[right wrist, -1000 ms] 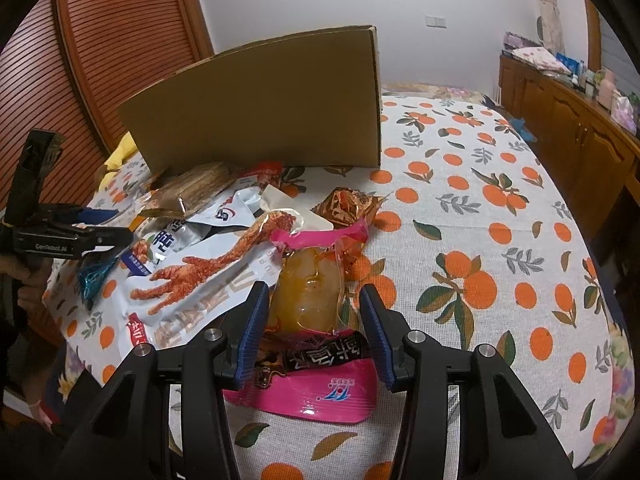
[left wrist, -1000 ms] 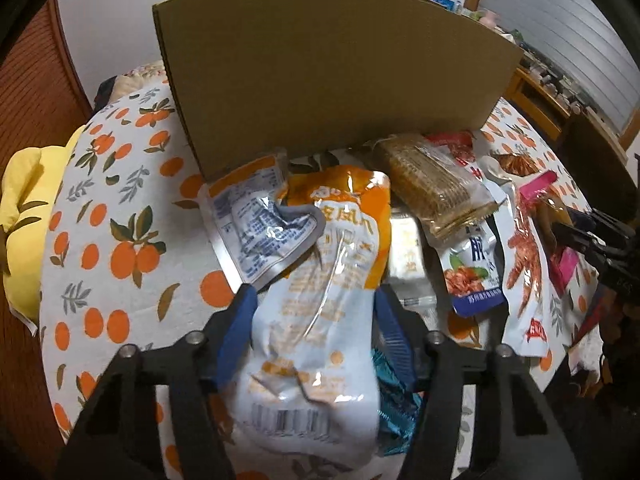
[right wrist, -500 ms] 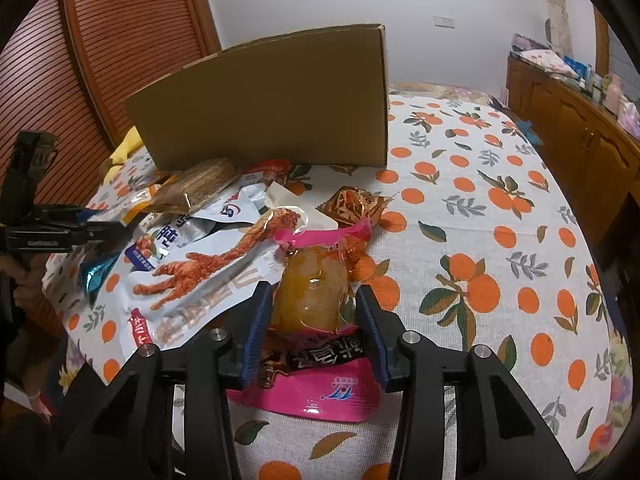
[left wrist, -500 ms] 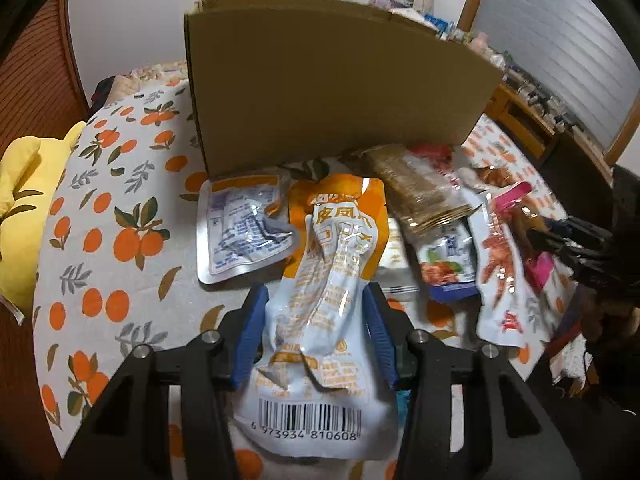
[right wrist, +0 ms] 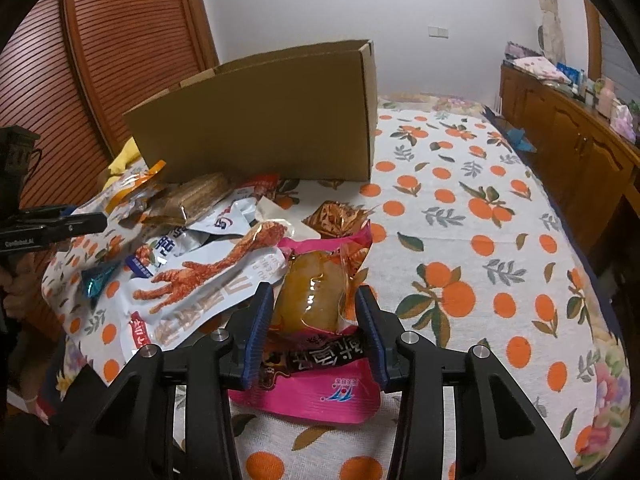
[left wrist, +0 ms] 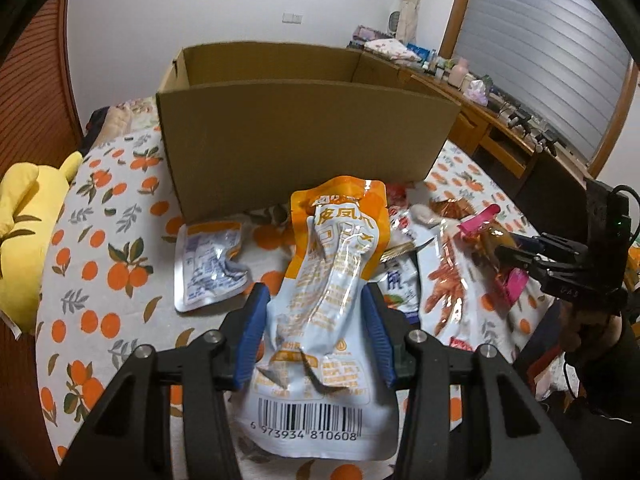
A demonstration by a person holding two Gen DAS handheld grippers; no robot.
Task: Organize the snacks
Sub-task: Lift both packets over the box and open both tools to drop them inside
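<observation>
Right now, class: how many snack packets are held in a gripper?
2. The orange-and-white packet is clamped in the left gripper; the pink packet is clamped in the right gripper. Both grippers show fully, so none is hidden.

Orange-print tablecloth (right wrist: pixel 460 240); yellow plush toy (left wrist: pixel 24 216), perhaps; wooden sideboard (right wrist: pixel 568 136) along wall.

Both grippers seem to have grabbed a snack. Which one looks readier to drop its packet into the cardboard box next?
Probably the left gripper. Its orange-and-white packet points straight at the cardboard box, whose open top shows. The right gripper holds a pink packet, with the box off to one side.
</observation>
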